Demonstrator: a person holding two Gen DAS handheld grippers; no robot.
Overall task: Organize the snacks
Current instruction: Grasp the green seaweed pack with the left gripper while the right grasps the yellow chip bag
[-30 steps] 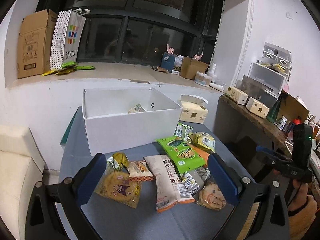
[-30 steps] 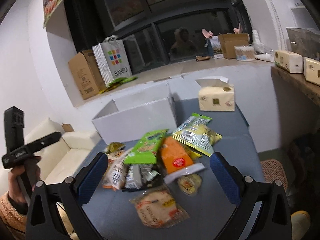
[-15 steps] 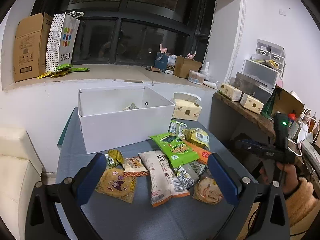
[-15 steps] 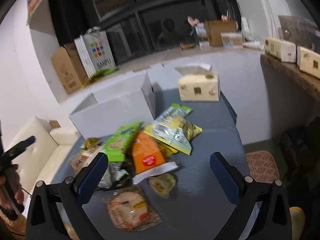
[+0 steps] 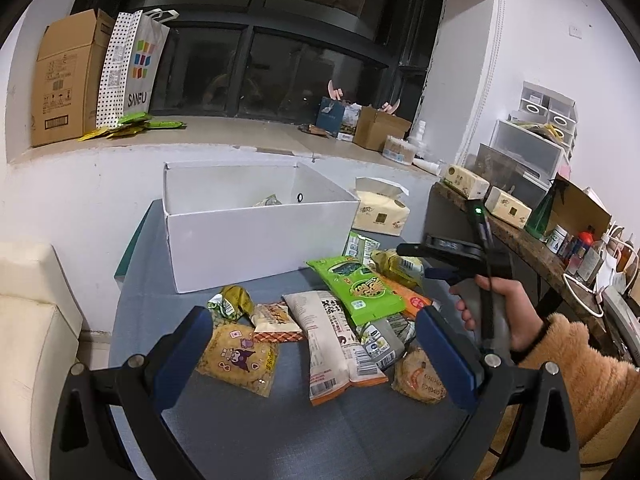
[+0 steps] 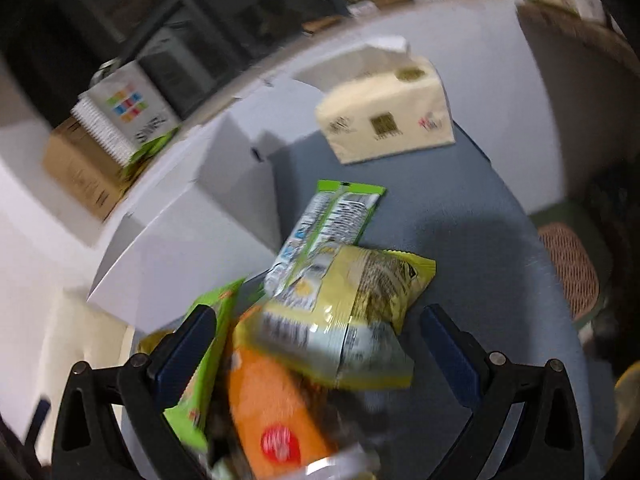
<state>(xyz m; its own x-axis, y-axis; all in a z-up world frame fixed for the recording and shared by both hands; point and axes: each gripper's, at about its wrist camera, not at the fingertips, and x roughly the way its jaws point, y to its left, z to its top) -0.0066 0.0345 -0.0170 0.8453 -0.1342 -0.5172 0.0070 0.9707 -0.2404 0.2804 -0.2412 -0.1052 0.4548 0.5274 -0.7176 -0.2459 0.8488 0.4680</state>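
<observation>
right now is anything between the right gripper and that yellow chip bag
Nothing visible. The right gripper is open right over the yellow chip bag, which lies on top of the pile, overlapping the orange packet. The view is blurred, so contact is unclear.

One white box (image 5: 248, 236), three tissue packs (image 5: 382, 216)

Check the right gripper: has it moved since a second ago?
Yes. The right gripper has dropped in toward the snack pile: the yellow-green packet now fills the space between its open fingers, and the tissue pack looms larger.
</observation>
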